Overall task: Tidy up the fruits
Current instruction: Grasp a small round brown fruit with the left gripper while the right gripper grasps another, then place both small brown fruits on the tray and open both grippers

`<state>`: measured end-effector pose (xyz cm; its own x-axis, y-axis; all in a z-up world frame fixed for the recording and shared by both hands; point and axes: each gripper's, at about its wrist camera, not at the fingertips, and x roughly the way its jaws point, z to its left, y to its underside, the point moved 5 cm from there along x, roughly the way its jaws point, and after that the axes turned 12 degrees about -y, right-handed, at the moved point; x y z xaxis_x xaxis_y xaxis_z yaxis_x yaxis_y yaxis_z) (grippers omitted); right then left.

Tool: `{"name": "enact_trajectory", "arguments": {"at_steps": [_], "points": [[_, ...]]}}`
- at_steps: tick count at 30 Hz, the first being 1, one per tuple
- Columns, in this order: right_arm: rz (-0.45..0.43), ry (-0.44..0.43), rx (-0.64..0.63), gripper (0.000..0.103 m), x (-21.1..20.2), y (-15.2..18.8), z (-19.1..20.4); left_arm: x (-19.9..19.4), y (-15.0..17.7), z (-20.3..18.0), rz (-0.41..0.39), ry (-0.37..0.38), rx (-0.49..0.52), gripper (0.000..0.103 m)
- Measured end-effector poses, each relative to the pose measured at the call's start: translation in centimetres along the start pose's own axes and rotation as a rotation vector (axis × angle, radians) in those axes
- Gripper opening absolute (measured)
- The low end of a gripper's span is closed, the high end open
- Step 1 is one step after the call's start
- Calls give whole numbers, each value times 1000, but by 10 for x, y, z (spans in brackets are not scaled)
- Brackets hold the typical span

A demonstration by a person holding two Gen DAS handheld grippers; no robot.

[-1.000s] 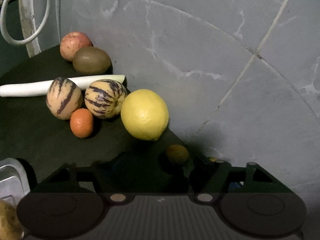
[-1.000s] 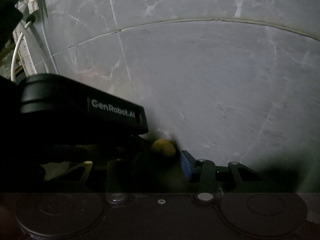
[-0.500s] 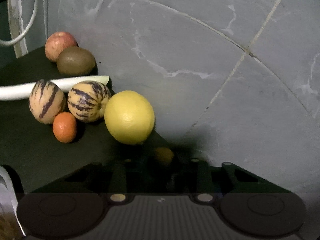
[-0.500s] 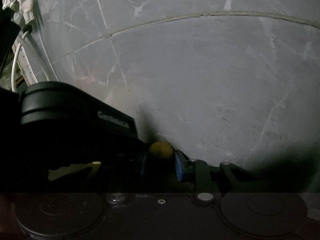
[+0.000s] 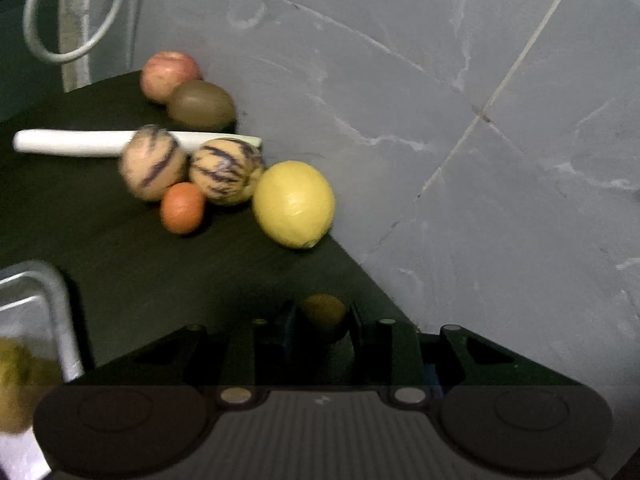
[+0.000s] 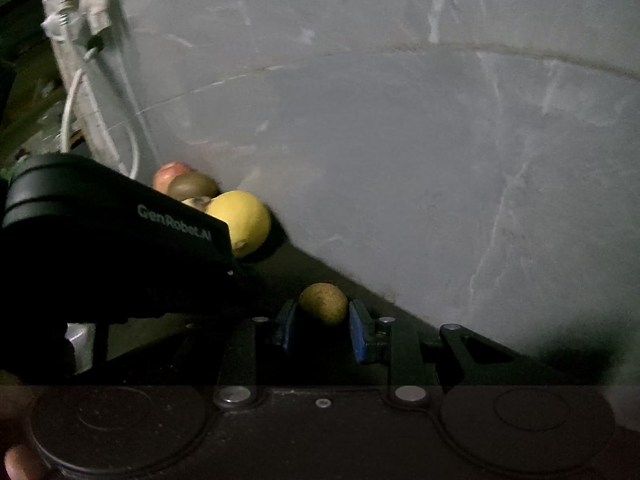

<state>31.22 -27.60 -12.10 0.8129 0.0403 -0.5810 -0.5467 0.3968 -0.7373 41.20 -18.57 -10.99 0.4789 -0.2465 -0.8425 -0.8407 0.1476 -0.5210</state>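
Fruit: each hand-held gripper, left (image 5: 322,316) and right (image 6: 323,314), clamps a small brownish fruit (image 6: 323,303)

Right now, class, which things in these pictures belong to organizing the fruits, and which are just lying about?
Belong to the job: apple, kiwi, left striped melon, right striped melon, mandarin, lemon, small brown fruit in the left tongs, small yellowish fruit in the right tongs, probably the metal tray.

Lying about: white stalk, looped cable.

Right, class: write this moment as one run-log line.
left claw: shut on small brown fruit | right claw: shut on small yellowish fruit | lemon: on dark table
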Motion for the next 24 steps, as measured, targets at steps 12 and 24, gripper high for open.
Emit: {"name": "enact_trajectory", "arguments": {"at_steps": [12,24], "points": [[12,-108,-92,29,-50,15,58,-79,41,55,-75,-42,-130,31],[44,-213,-233,29,-84,46,130,-144,98,124,-117,-110,-250,31]]}}
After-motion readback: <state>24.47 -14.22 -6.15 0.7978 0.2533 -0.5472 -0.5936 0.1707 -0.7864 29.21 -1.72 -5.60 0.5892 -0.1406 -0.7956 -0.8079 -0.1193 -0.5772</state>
